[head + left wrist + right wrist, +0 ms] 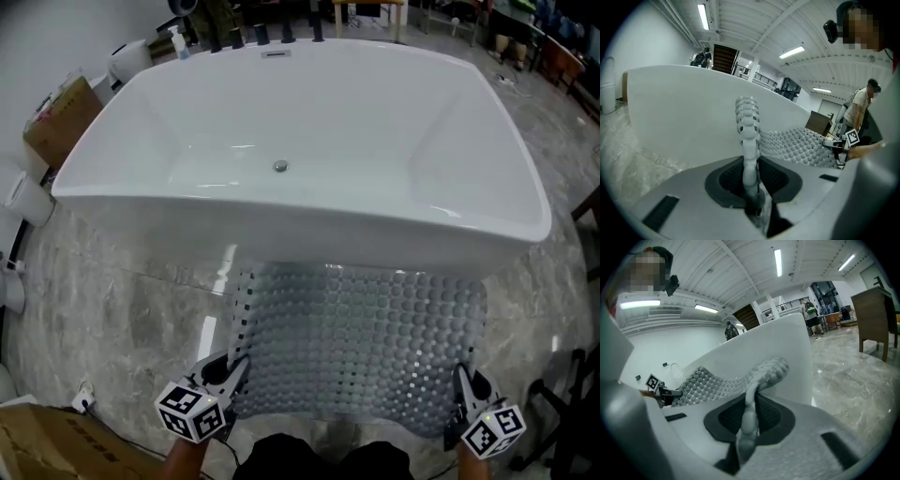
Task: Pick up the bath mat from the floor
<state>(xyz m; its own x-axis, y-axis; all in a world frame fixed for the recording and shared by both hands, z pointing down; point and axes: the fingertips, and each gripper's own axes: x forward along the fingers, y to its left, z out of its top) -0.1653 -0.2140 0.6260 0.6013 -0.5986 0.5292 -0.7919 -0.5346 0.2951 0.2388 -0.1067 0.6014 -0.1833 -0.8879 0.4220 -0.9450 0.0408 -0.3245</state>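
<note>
The left tongs (pixel 234 370) gripped the near left corner of the studded grey bath mat (pixel 361 342) and the right tongs (pixel 462 382) its near right corner. The mat was stretched between them, lifted off the marble floor (pixel 122 319) before the white bathtub (pixel 281 225). Print on the cardboard box (pixel 52 448) was too faint to read.

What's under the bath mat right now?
Grey marble floor shows around the bath mat, held at its near corners by the left gripper and right gripper. What lies beneath is covered; its far edge disappears below the bathtub rim.
</note>
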